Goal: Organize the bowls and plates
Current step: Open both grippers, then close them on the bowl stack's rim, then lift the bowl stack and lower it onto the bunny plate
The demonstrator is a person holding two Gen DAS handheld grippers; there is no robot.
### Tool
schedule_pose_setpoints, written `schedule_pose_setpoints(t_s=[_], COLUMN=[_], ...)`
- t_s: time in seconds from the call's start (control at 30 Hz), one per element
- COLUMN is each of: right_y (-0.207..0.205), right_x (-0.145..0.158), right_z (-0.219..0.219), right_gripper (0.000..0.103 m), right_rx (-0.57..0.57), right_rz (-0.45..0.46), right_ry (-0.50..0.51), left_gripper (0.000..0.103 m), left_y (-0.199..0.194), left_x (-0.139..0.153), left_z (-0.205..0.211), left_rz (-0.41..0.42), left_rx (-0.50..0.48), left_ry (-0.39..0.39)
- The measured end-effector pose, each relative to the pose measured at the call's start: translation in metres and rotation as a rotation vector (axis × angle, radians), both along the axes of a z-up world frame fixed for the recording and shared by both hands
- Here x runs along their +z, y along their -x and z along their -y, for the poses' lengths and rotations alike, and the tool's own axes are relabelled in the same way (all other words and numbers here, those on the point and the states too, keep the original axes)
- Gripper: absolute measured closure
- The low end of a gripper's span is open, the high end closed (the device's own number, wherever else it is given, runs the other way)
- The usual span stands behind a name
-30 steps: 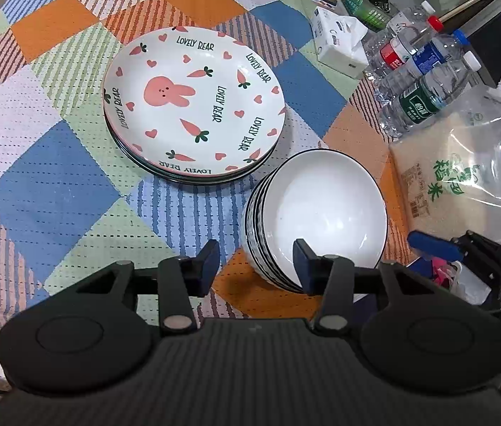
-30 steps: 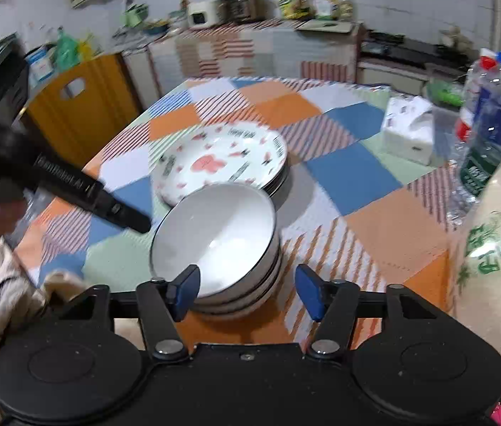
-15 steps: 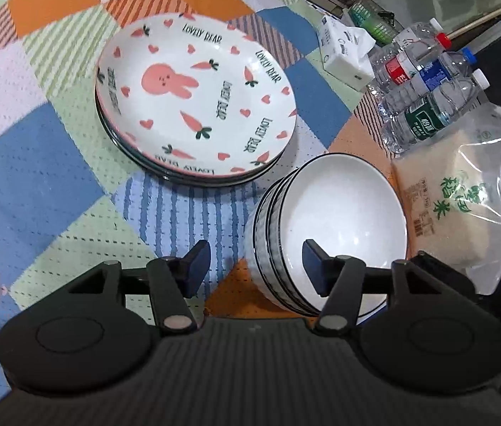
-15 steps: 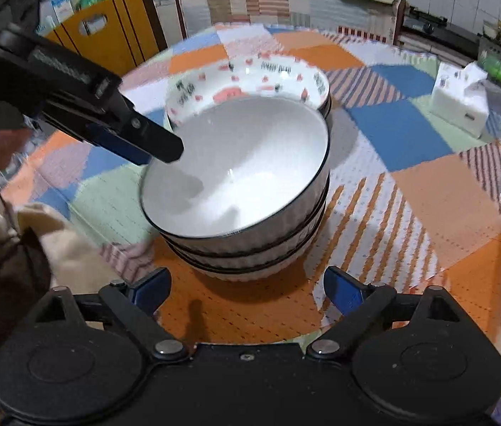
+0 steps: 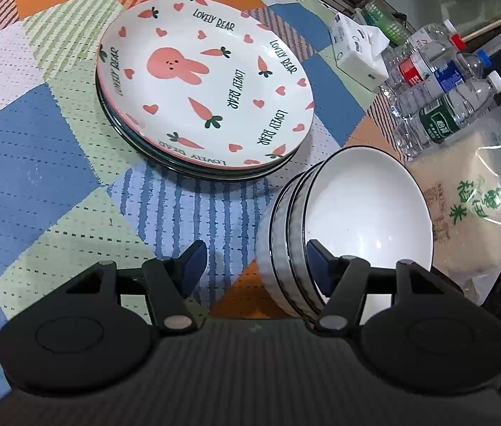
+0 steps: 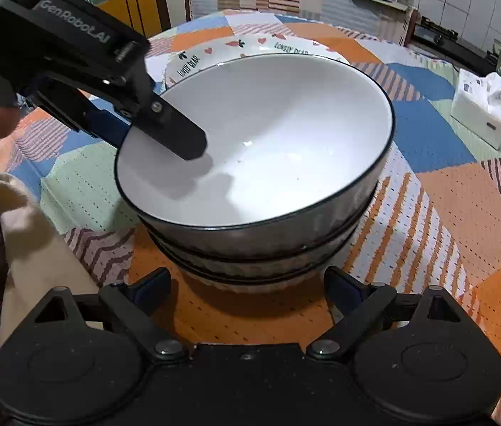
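White bowls (image 5: 353,220) are sitting stacked on a patchwork cloth (image 5: 37,149) beside the plates (image 5: 204,99) in the left wrist view, as the left gripper (image 5: 255,261) is opening, one finger inside the top bowl, one outside its rim. From the right wrist, the right gripper (image 6: 246,289) is hanging wide apart just before the stack's base, gripping nothing.

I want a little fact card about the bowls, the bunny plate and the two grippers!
bowls: stack of white bowls with dark rims
plates: bunny plate on top of a plate stack, beside the bowls
left gripper: jaws opening, astride the top bowl's rim, one finger inside
right gripper: open, low in front of the stack
surface: patchwork tablecloth
nearby: water bottles, tissue pack
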State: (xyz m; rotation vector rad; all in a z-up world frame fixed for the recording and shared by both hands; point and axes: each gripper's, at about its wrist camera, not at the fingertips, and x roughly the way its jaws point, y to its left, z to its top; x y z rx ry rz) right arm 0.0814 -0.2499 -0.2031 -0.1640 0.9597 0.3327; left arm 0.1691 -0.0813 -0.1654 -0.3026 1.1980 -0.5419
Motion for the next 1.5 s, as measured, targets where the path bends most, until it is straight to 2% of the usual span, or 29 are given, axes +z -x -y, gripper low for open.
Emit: schedule_pose_setpoints(t_s=[0.2,0.27,0.3,0.33,0.47,0.7,0.97,1.13,1.3,1.5], right_y=[-0.003,-0.002,0.0,0.0,-0.003,0.005,0.018,0.022,0.026,0.024], right_x=[-0.004,-0.006,-0.008,-0.008,-0.013,-0.015,-0.014,-0.006,0.006,0.014], right_z=[0.007,0.007,0.005,0.004,0.004,0.003,0.002,0.001,-0.005,-0.008], right_gripper=[0.007,0.007,0.007,0.007,0.007,0.008,0.008,0.008,0.008,0.008], right_rx=[-0.04,-0.02,-0.01,-0.004,-0.001,-0.01,-0.009,-0.01,-0.004,0.024], right_rz=[0.055,0.08,0.098,0.114,0.144,0.191,0.197,0.21,0.228,0.242], right_ry=[-0.05,-0.053,-0.047,-0.042,-0.072,-0.091,-0.104,-0.1,-0.088,-0.058], left_gripper=[0.046,0.053,0.061,0.065,0.067,0.069,0.069,0.069,0.069,0.068], left_y=[0.004,0.003,0.003,0.001,-0.002,0.004,0.01,0.017,0.023,0.022], left_x=[-0.005,-0.007,-0.008,-0.01,-0.017,-0.015,-0.008,0.006,0.023,0.026], left_z=[0.003,0.002,0.001,0.0,-0.004,0.002,0.004,0.002,0.003,-0.005], left_rz=[0.012,0.003,-0.009,-0.032,-0.102,-0.064,-0.055,-0.031,0.025,0.02], left_rx=[0.003,0.004,-0.002,0.0,0.032,0.023,-0.052,-0.052,-0.096,-0.071], left_ry=[0.02,0.05,0.076,0.104,0.166,0.141,0.112,0.101,0.063,0.074])
